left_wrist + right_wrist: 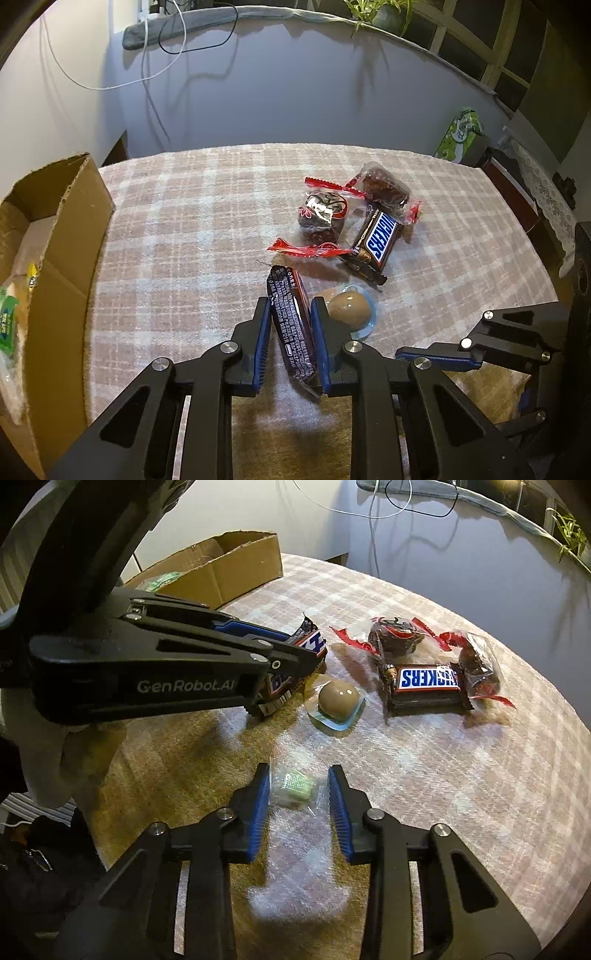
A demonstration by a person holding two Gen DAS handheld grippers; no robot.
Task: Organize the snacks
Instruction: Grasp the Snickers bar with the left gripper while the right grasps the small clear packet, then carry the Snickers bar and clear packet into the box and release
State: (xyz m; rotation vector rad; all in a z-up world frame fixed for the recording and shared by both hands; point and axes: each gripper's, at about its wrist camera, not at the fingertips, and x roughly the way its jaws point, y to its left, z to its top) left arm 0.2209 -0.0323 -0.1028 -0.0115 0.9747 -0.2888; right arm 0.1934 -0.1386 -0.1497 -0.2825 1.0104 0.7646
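My left gripper [290, 306] is shut on a dark Snickers bar [291, 328], held on edge just above the checked tablecloth; it also shows in the right wrist view [295, 653]. My right gripper [299, 775] is open around a small green-wrapped sweet [293, 784] lying on the cloth, closer to the left pad. A brown jelly cup [349, 306] [338, 699] lies beside the held bar. A second Snickers bar [375, 240] [428, 681] and two red-wrapped dark cakes [323, 214] [384, 186] lie beyond.
An open cardboard box [62, 236] [236, 568] with green-packed snacks inside stands at the table's left edge. A green tissue pack [461, 134] sits past the far right corner. Cables hang on the wall behind.
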